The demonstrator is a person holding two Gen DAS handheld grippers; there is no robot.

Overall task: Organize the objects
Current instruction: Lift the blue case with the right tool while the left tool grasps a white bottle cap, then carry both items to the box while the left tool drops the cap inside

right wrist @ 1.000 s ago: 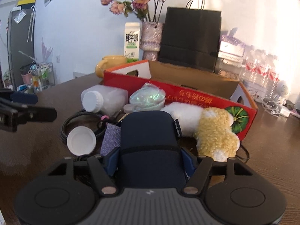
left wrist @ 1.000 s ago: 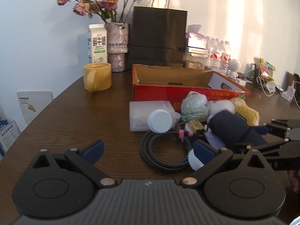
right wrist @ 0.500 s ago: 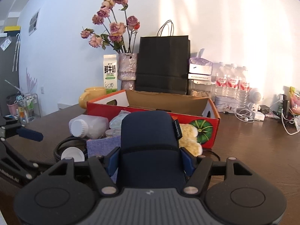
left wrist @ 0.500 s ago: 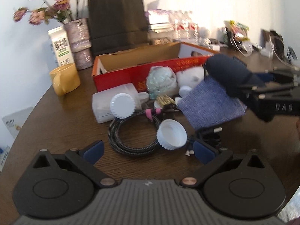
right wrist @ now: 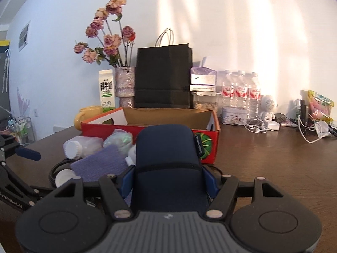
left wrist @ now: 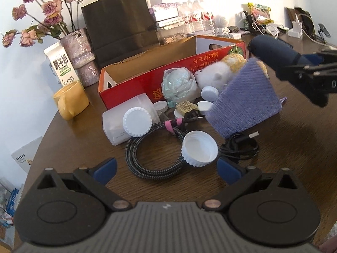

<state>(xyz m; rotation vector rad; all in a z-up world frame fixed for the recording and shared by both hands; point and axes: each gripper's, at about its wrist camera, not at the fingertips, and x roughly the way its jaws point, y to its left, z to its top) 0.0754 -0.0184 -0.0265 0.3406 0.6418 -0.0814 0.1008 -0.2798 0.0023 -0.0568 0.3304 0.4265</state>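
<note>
Left wrist view, left to right: yellow mug (left wrist: pixel 70 100) at mid-left, red cardboard box (left wrist: pixel 168 71) centre, open top. In front of it, a white jar (left wrist: pixel 130 122) on its side, braided cable coil (left wrist: pixel 151 154), loose white cap (left wrist: pixel 199 148), black USB cable (left wrist: pixel 240 147). Left gripper (left wrist: pixel 166 168) at bottom, jaws wide, nothing between them. Right gripper (right wrist: pixel 168 181) clamps a navy pouch (right wrist: pixel 167 160), held off the table at upper right of the left view; a purple cloth (left wrist: pixel 246 101) hangs beneath it. Plush toy (left wrist: pixel 221 73) sits against the box front.
</note>
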